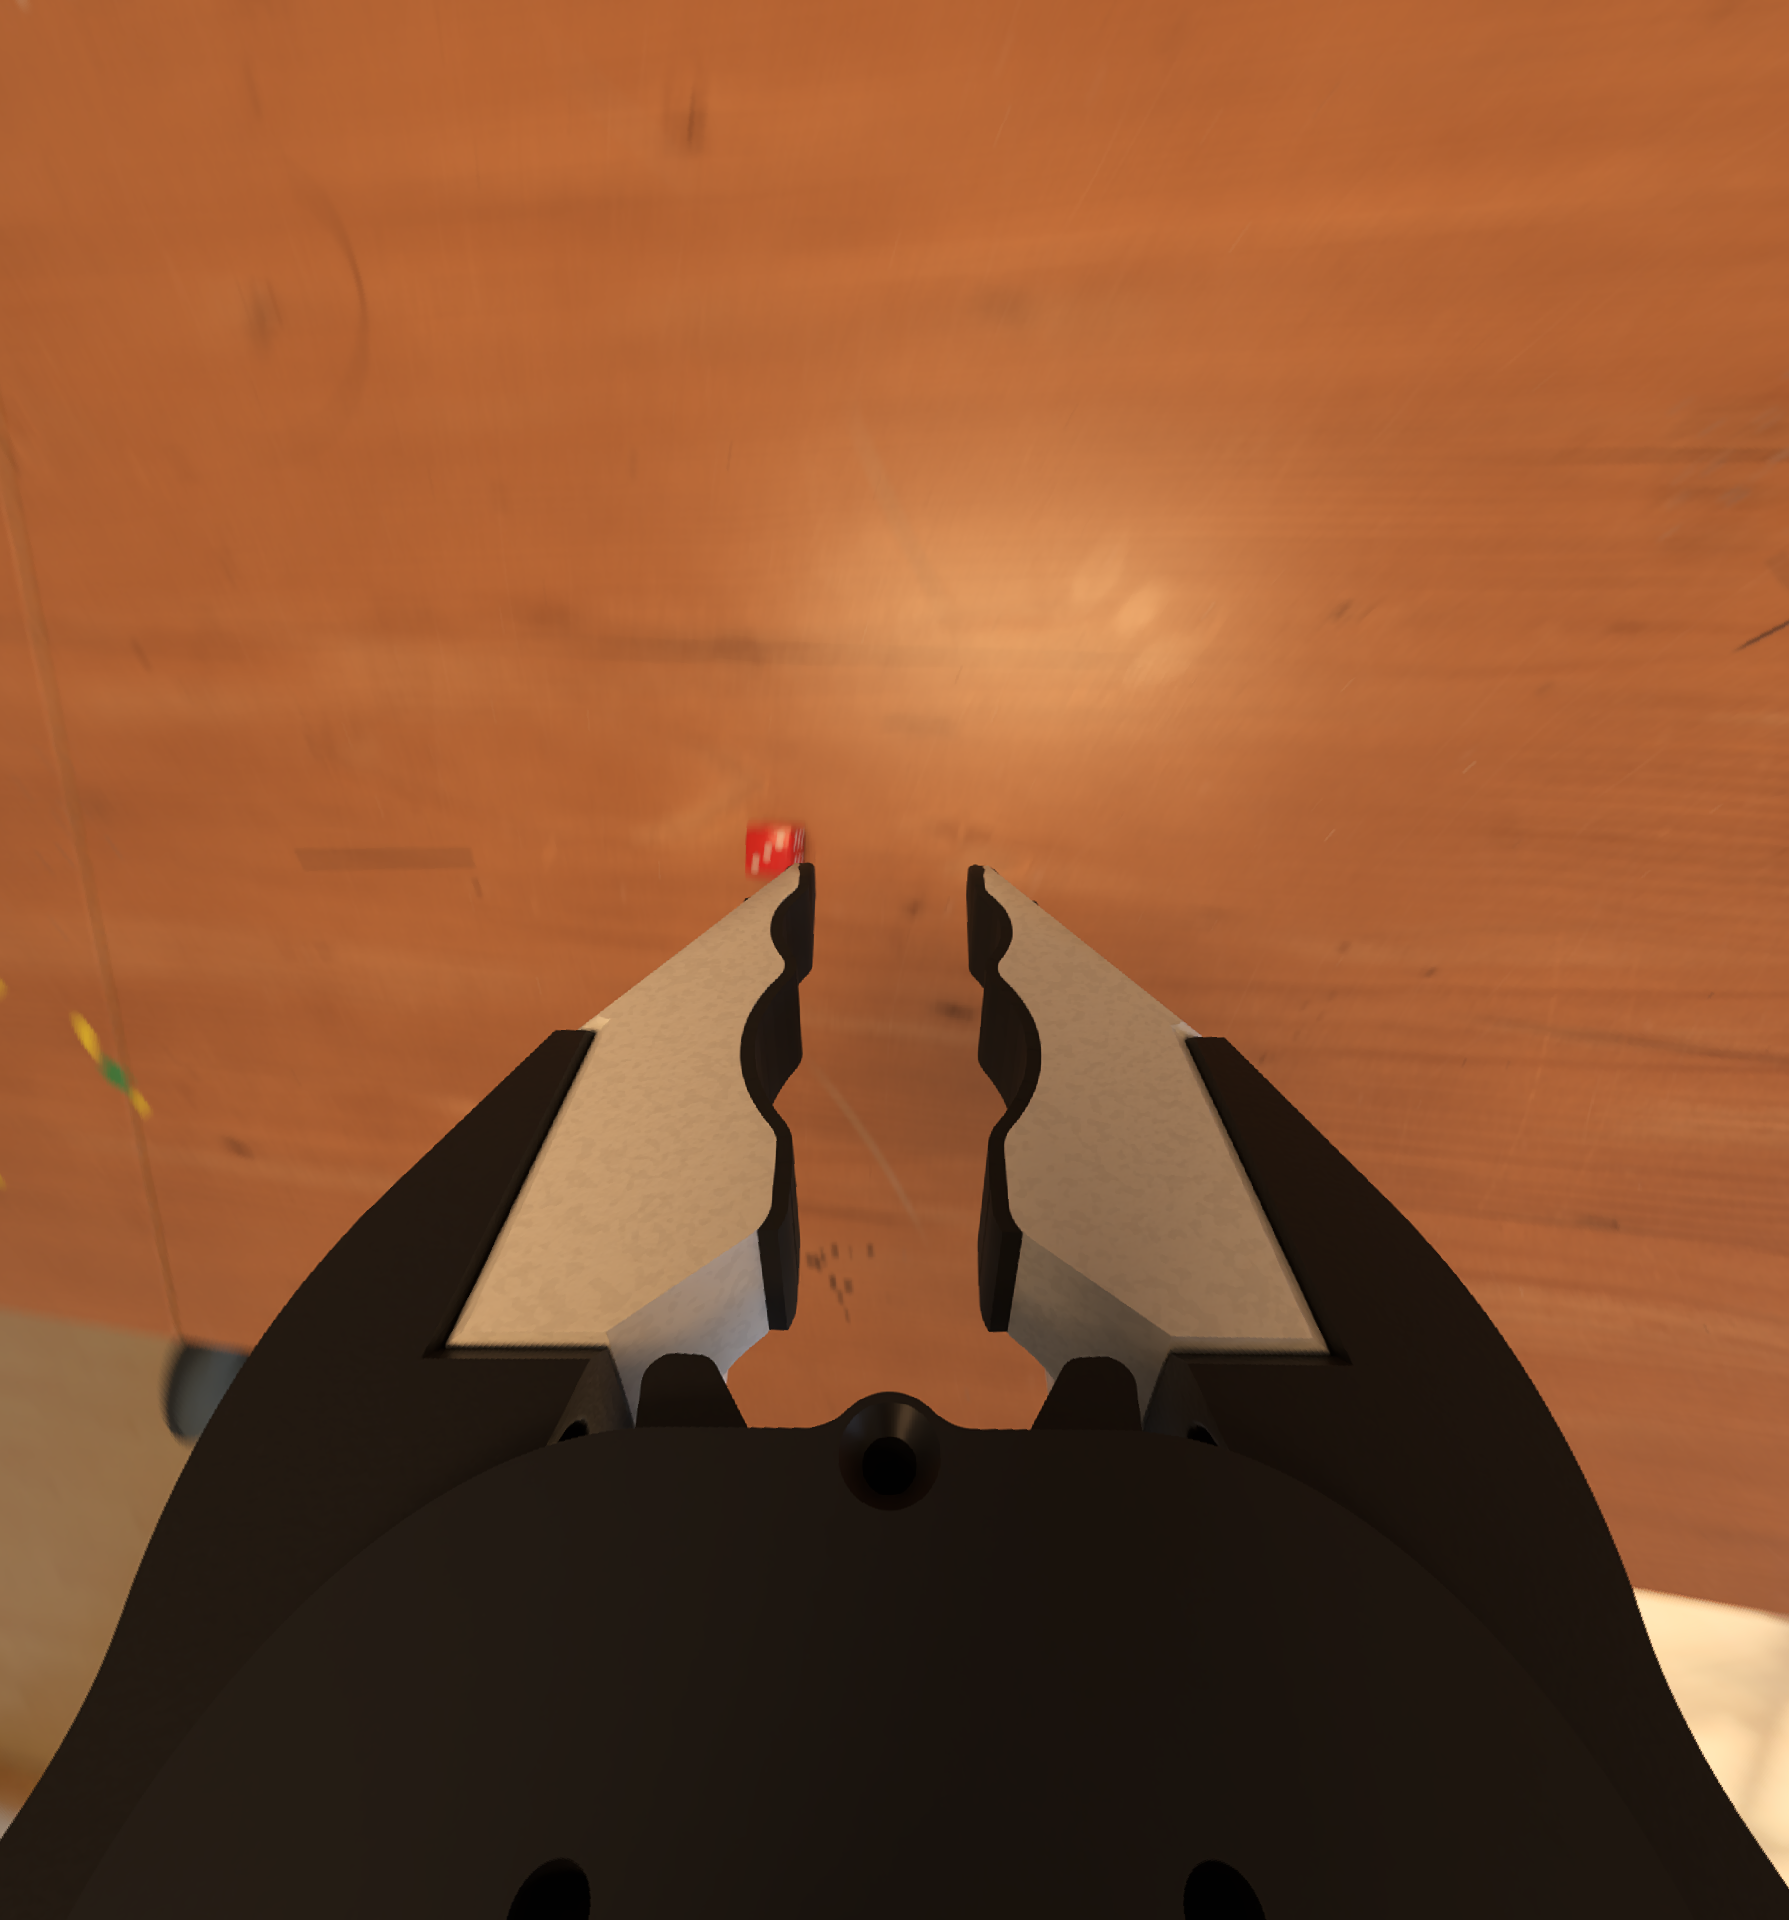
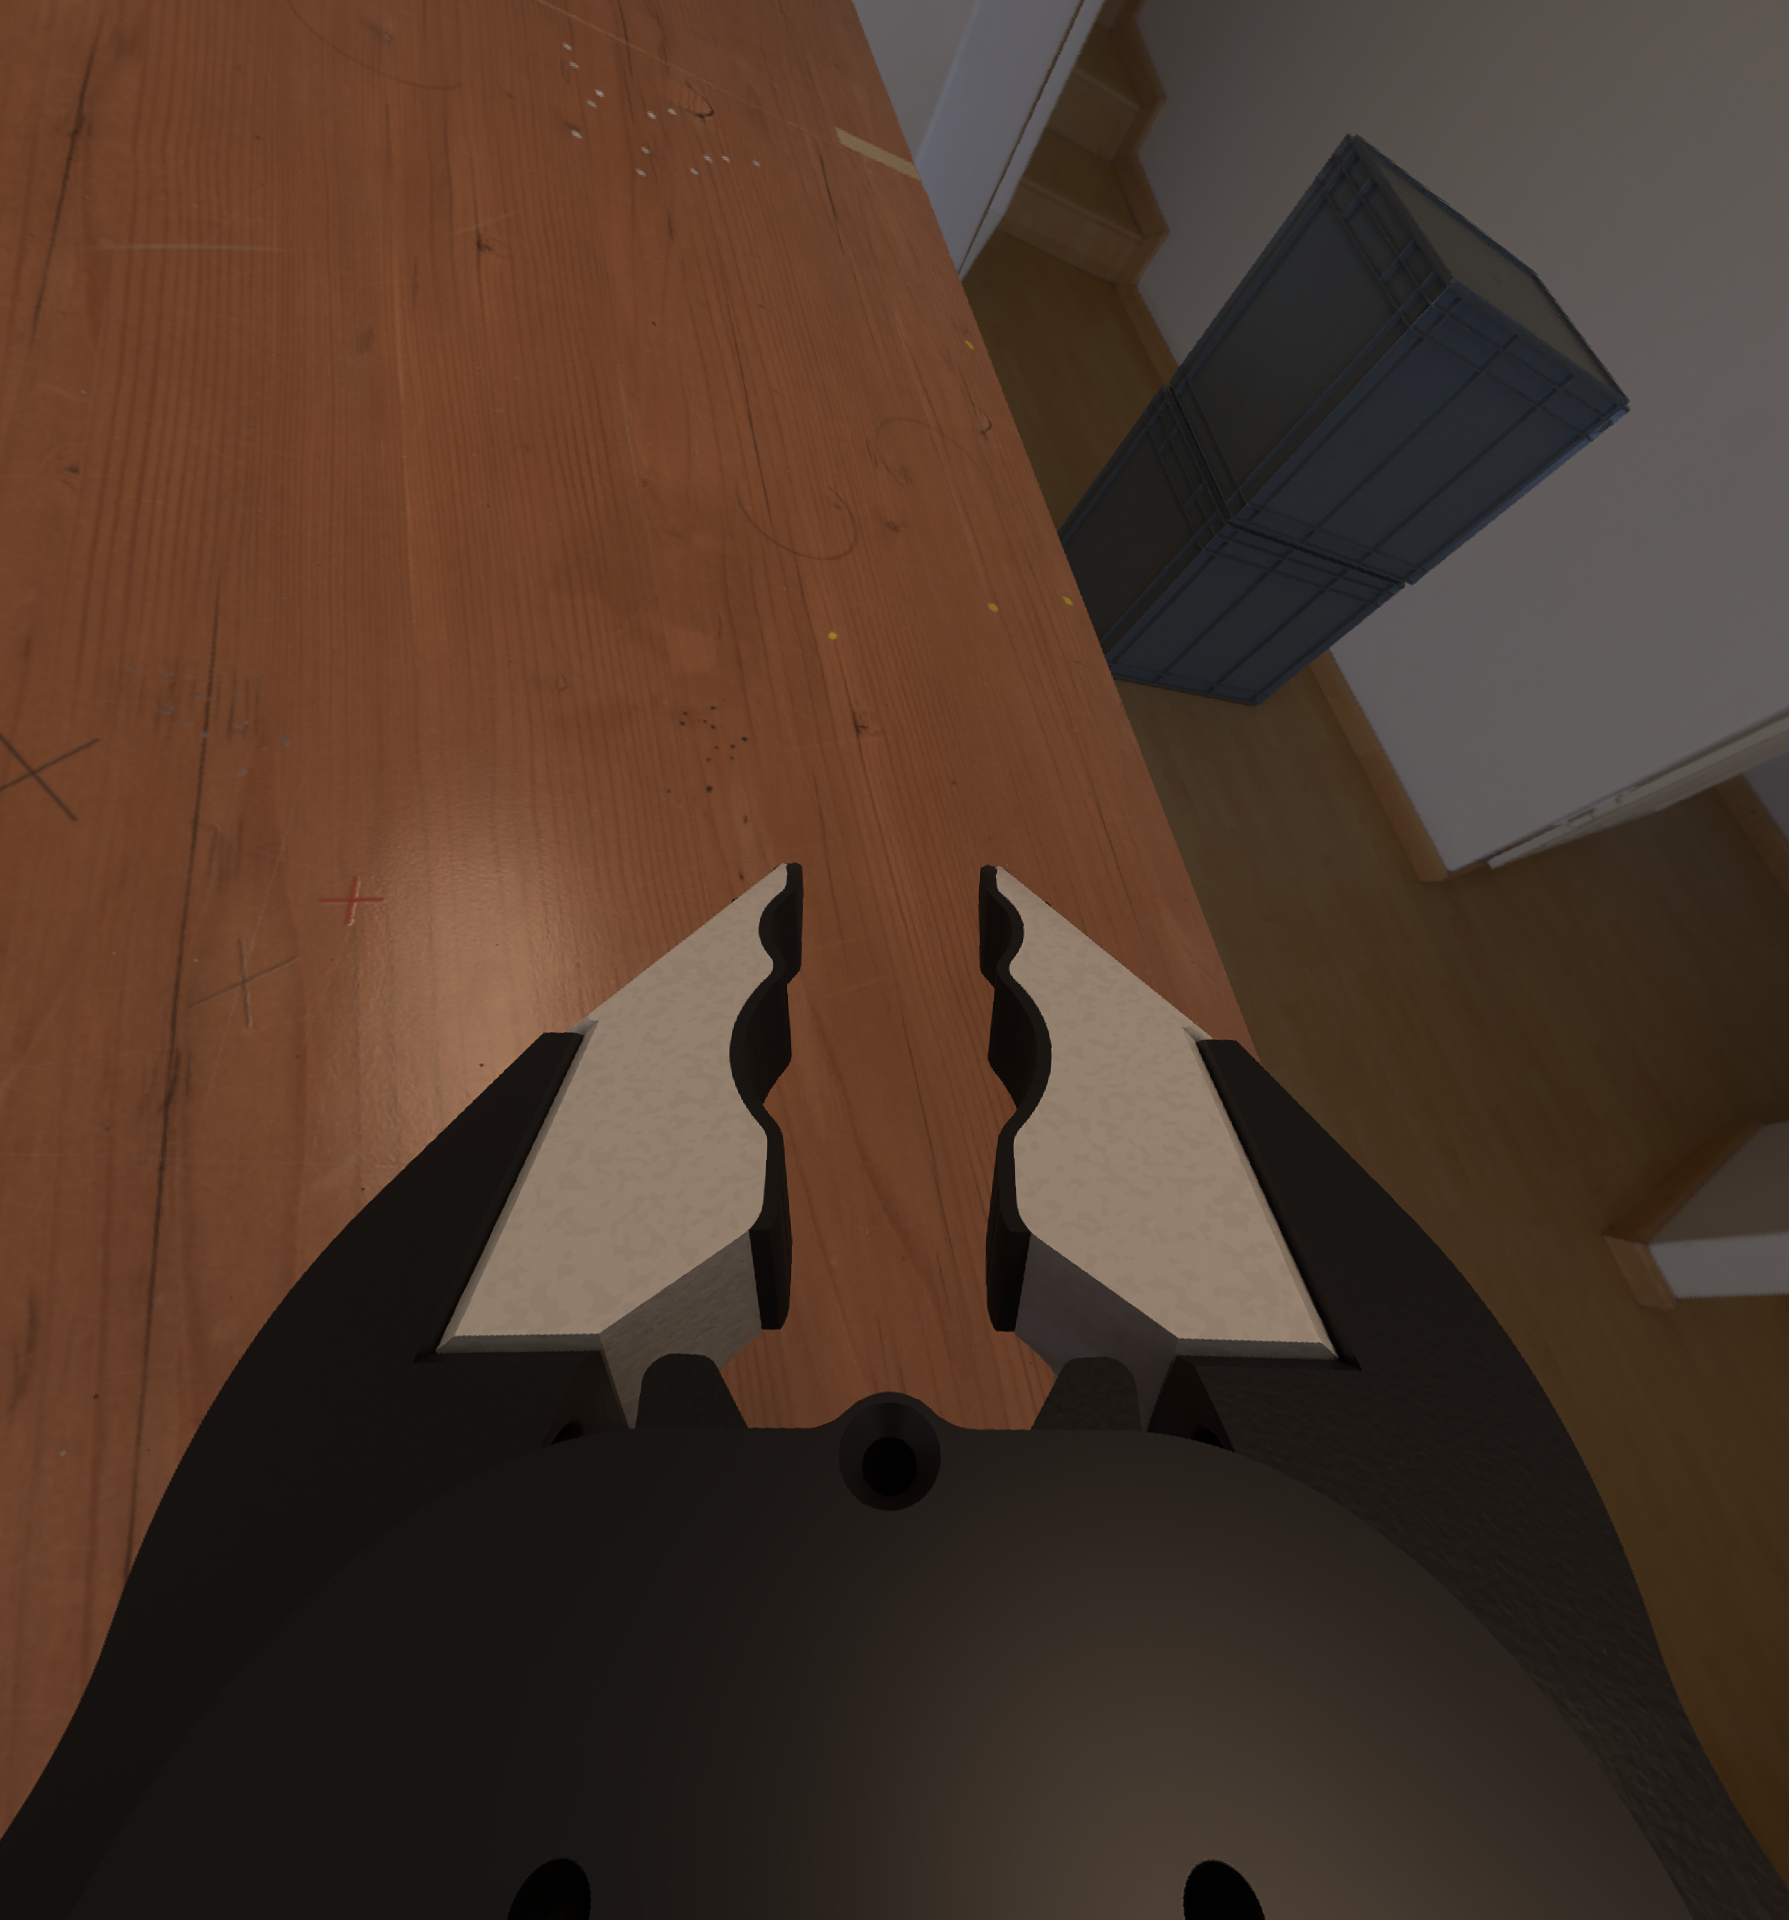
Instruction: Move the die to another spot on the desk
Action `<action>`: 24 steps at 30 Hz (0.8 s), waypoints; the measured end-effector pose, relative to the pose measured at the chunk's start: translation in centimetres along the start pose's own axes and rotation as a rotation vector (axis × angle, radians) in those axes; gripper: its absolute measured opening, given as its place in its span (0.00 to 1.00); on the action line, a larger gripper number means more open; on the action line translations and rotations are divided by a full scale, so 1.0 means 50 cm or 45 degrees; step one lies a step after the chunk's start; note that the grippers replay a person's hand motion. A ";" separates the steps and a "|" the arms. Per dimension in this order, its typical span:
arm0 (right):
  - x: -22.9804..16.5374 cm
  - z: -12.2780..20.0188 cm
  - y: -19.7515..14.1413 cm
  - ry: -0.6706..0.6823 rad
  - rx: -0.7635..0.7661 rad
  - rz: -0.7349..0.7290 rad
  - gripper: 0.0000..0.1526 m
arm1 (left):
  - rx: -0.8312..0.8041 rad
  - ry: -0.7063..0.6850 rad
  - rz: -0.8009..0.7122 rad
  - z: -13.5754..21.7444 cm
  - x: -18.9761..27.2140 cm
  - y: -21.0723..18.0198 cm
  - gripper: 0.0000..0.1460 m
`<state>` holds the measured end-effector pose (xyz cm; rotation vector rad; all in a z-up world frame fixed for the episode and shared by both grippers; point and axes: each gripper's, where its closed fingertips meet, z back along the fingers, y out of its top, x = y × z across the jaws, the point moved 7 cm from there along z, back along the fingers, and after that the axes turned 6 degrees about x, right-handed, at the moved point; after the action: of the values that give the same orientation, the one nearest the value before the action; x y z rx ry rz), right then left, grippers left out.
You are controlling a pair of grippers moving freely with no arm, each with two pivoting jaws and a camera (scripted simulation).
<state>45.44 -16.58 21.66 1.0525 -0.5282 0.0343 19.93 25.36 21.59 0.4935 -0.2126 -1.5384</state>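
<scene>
A small red die (image 1: pixel 771 849) with white pips lies on the brown wooden desk (image 1: pixel 973 416) in the left wrist view, blurred. It sits just beyond the tip of the left finger of my left gripper (image 1: pixel 890 878), partly hidden by that tip and left of the gap. My left gripper is open and empty above the desk. My right gripper (image 2: pixel 890 878) is open and empty above the desk (image 2: pixel 454 520), near its right edge. The die does not show in the right wrist view.
The desk's right edge (image 2: pixel 1056 520) runs past my right gripper. Beyond it, stacked dark blue crates (image 2: pixel 1368 436) stand on the wooden floor by a white wall. A dark round object (image 1: pixel 199 1387) shows at the desk's edge, lower left in the left wrist view.
</scene>
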 end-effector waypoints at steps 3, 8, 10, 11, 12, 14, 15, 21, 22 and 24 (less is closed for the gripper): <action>0.006 0.006 -0.001 -0.018 -0.002 -0.001 0.22 | -0.190 -0.135 0.133 -0.048 -0.058 -0.055 0.24; 0.017 0.021 0.000 -0.032 0.024 -0.024 0.22 | -0.407 -0.363 0.157 -0.143 -0.085 -0.094 0.29; 0.020 0.025 -0.001 -0.034 0.031 -0.033 0.22 | -0.440 -0.363 0.115 -0.163 -0.085 -0.097 0.30; 0.021 0.027 -0.001 -0.034 0.033 -0.037 0.22 | -0.445 -0.367 0.099 -0.170 -0.083 -0.096 0.30; 0.023 0.028 -0.001 -0.036 0.033 -0.039 0.22 | -0.444 -0.377 0.085 -0.177 -0.083 -0.094 0.30; 0.024 0.031 -0.002 -0.038 0.035 -0.041 0.22 | -0.445 -0.368 0.060 -0.190 -0.087 -0.092 0.31; 0.024 0.031 -0.002 -0.038 0.036 -0.042 0.22 | -0.457 -0.353 0.058 -0.197 -0.090 -0.093 0.32; 0.023 0.033 0.000 -0.032 0.037 -0.035 0.22 | -0.551 -0.321 0.065 -0.233 -0.105 -0.105 0.36; 0.022 0.033 0.000 -0.029 0.036 -0.035 0.22 | -0.559 -0.296 0.069 -0.237 -0.109 -0.105 0.36; 0.021 0.033 -0.001 -0.026 0.031 -0.029 0.22 | -0.559 -0.299 0.082 -0.244 -0.112 -0.105 0.37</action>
<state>45.70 -18.18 22.71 1.0836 -0.5357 0.0096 20.27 33.17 9.49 -0.0405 -0.0651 -1.5228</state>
